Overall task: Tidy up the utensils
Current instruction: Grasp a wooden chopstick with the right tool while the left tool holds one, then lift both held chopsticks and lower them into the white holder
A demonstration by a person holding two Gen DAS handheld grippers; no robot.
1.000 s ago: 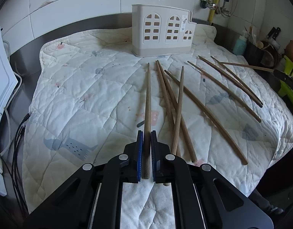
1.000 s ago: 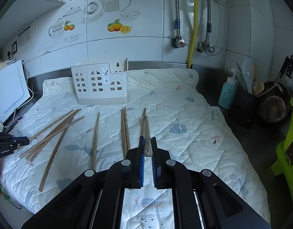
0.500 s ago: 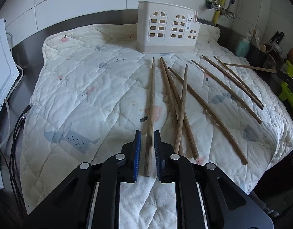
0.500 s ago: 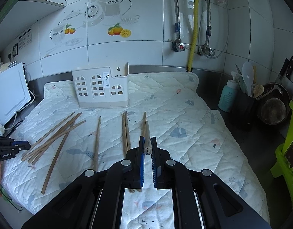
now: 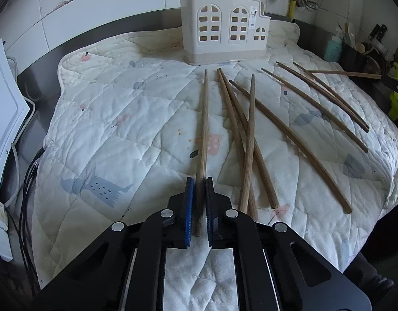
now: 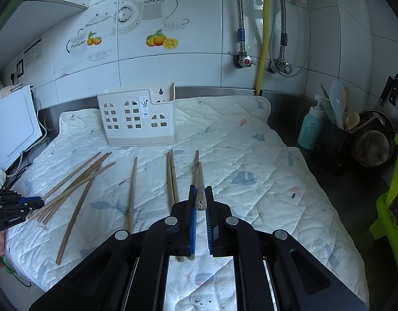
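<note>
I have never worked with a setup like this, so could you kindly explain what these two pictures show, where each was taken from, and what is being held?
There is no robot here: a person holds a two-finger gripper in each hand, and each gripper carries a wide-angle camera looking forward along its fingers. One picture comes from the left gripper, the other from the right gripper. Both look over a quilted mat on a kitchen counter, with loose wooden chopsticks lying on it and a white utensil holder at the back. The left gripper is shut on one chopstick that lies on the mat. The right gripper is shut on another chopstick, raised above the mat. The left gripper also appears at the left edge of the right-hand picture.
</note>
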